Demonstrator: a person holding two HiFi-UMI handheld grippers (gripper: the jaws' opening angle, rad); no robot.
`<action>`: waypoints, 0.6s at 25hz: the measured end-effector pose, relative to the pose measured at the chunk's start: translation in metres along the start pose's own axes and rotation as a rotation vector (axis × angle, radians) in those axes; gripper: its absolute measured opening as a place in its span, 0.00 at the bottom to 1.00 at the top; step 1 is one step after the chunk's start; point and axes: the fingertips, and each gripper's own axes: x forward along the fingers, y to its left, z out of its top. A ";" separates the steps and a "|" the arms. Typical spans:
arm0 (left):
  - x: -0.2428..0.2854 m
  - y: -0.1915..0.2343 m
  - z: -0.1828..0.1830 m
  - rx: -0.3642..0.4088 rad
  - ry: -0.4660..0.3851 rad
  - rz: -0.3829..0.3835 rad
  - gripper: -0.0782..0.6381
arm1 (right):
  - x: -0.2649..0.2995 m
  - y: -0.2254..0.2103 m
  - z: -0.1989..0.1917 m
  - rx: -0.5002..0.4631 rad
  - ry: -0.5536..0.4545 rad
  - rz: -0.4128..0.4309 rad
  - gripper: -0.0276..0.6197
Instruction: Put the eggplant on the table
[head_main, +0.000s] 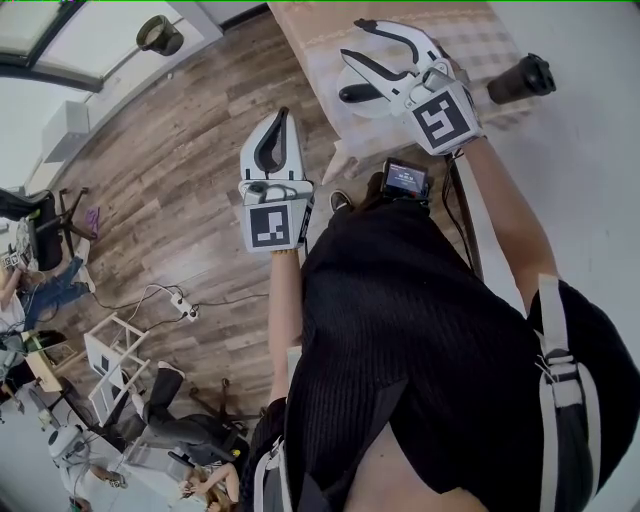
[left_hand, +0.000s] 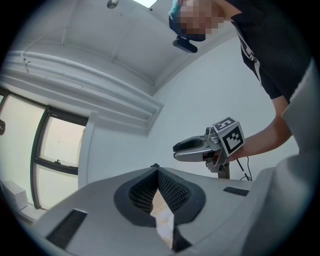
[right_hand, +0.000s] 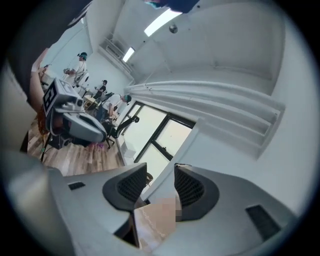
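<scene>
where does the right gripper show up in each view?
Head view: right gripper at upper right, jaws apart.
Left gripper view: right of centre, seen side-on, with its marker cube behind it.
Right gripper view: its own jaws at bottom centre, apart, nothing between them.
Shared landmark: the dark-framed window, in both gripper views.

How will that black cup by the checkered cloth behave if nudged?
The black cup looks rigid and round, so it would probably roll if knocked over. It seems tall for its base, so a sideways push is likely to tip it rather than slide it.
</scene>
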 end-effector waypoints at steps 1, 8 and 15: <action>0.001 0.000 0.003 -0.002 -0.009 -0.005 0.10 | -0.004 -0.004 0.007 0.029 -0.040 -0.021 0.32; 0.010 -0.002 0.021 0.031 -0.042 -0.014 0.09 | -0.029 -0.013 0.028 0.230 -0.232 -0.099 0.27; 0.016 -0.008 0.022 0.011 -0.068 0.005 0.10 | -0.038 0.000 -0.001 0.409 -0.205 -0.136 0.24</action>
